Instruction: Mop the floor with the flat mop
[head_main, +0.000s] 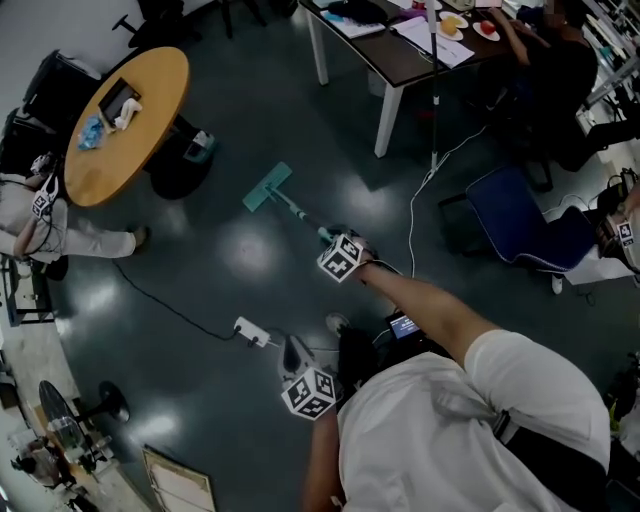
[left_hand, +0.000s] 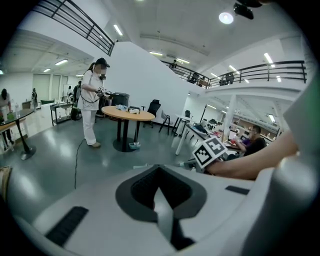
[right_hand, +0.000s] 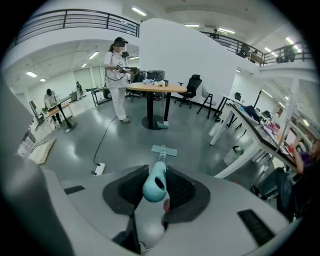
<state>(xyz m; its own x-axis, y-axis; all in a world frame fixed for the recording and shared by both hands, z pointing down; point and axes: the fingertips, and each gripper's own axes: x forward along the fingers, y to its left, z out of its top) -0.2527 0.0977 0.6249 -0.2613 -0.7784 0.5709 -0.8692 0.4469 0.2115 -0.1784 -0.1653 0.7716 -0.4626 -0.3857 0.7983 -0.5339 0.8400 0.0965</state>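
Note:
The flat mop lies with its teal head (head_main: 268, 187) flat on the dark floor, its thin handle (head_main: 300, 215) slanting back toward me. My right gripper (head_main: 328, 238) is shut on the handle's upper end. In the right gripper view the teal handle grip (right_hand: 155, 185) sits clamped between the jaws, and the mop head (right_hand: 164, 150) shows beyond it. My left gripper (head_main: 293, 354) hangs lower, near my body, apart from the mop. Its jaws (left_hand: 162, 202) stand shut with nothing between them. The right gripper's marker cube (left_hand: 213, 150) shows in the left gripper view.
A white power strip (head_main: 252, 331) with a black cable lies on the floor left of my grippers. A round wooden table (head_main: 125, 120) and a standing person (head_main: 30, 225) are at the left. A white-legged desk (head_main: 400, 62), a white cable (head_main: 418, 200) and a blue chair (head_main: 520, 228) are at the right.

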